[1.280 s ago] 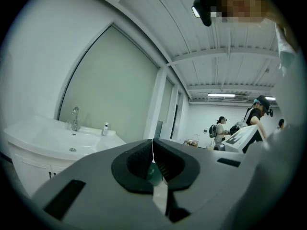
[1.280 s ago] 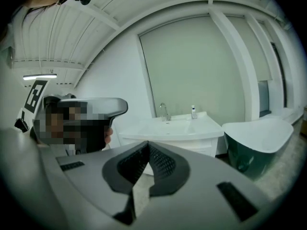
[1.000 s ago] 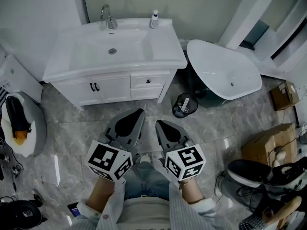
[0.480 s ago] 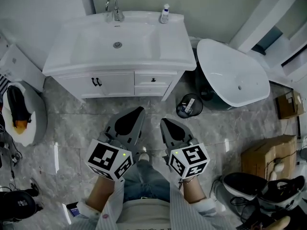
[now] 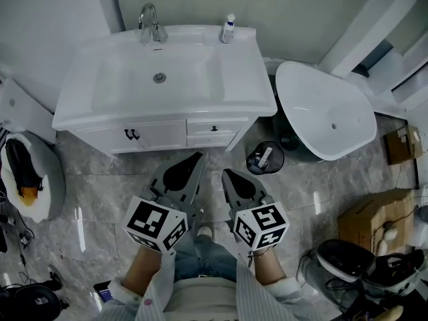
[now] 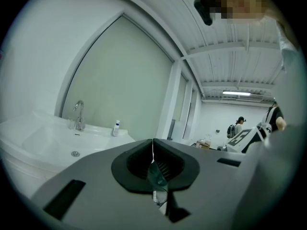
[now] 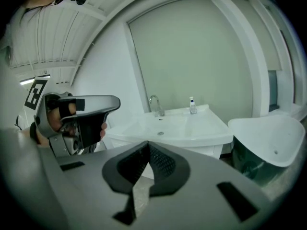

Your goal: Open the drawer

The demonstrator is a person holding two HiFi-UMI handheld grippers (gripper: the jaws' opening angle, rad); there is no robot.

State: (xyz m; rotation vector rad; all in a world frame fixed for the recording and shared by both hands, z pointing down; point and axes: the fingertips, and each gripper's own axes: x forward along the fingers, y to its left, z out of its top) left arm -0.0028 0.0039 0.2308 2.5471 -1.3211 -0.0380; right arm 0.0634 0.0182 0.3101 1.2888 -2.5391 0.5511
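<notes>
Though left gripper [image 5: 198, 156] and right gripper [image 5: 226, 174] fingers [image 5: 182, 174] meet, the drawer [image 5: 214, 128] lies beyond.

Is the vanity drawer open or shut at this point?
Shut: the drawer front sits flush with the cabinet doors beside it.

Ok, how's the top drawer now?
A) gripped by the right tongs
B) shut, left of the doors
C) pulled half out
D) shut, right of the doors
D: the top drawer sits flush with the front, just right of the doors.
</notes>
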